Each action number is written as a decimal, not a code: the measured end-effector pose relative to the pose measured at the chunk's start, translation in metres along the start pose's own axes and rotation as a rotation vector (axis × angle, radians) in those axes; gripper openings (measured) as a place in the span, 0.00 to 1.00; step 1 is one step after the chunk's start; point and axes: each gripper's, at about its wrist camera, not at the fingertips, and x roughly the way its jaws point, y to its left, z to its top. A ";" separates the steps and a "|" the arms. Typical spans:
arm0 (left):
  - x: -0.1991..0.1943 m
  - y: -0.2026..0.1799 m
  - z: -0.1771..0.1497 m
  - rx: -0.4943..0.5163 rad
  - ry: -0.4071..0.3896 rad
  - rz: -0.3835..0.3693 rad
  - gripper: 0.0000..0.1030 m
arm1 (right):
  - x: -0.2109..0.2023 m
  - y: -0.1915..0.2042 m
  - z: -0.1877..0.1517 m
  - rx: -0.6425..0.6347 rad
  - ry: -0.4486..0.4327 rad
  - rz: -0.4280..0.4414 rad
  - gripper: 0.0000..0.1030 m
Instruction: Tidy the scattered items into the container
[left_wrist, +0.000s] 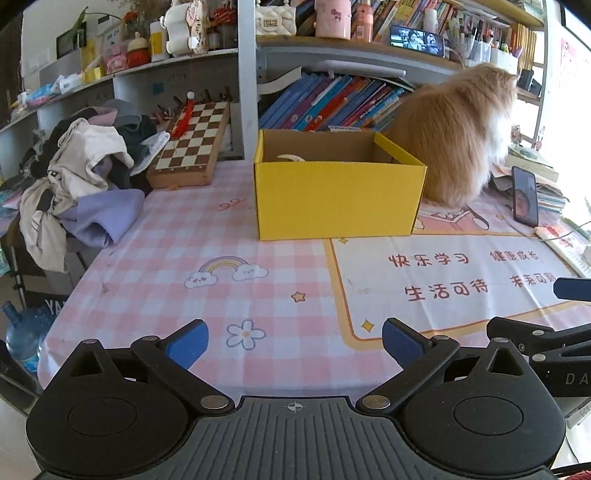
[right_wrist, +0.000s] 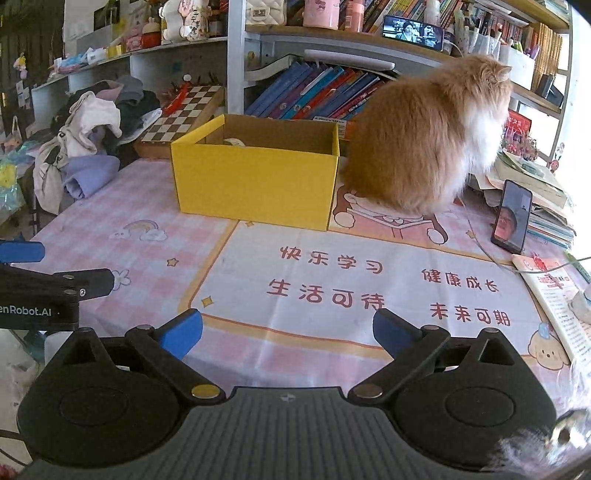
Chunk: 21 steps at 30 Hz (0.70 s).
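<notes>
both grippers hang low over the near edge of the tabletop (left_wrist: 147, 258), the left gripper (left_wrist: 295, 343) and the right gripper (right_wrist: 288, 332) each with its blue pads spread wide and nothing between them. the yellow box (left_wrist: 338, 199), the container for this job, sits open-topped towards the back of the pink checked cloth, and a pale curved item (left_wrist: 291, 158) already lies inside it near the far wall; what it is i cannot tell. the stretch of cloth between the grippers and the box looks bare of loose things, so my guess is that the tidying is close to done, or that the next piece lies out of both views. a big ginger cat (left_wrist: 458, 140) sits right against the box's right side, its back to us, and that is the thing to mind: any reach to the box is better made from the front or the left, slow and low, so as not to startle it. a phone (right_wrist: 511, 218) stands propped to the right with a cable trailing near it, and a heap of clothes (left_wrist: 77, 177) and a chessboard (left_wrist: 192, 140) crowd the left, so sweeping wide either way risks a knock. if another item turns up, keep the pads wide until they straddle it, close squarely, then lift clear of the box's front wall before letting go.
</notes>
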 end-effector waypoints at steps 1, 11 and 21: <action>0.000 0.000 0.000 0.000 0.003 -0.002 0.99 | 0.000 0.000 0.000 0.000 0.002 0.001 0.97; 0.002 0.001 0.000 -0.004 0.017 -0.014 1.00 | 0.004 0.001 0.002 -0.002 0.023 0.011 0.98; 0.003 0.002 0.001 0.003 0.019 -0.029 1.00 | 0.005 0.004 0.003 -0.006 0.029 0.010 0.98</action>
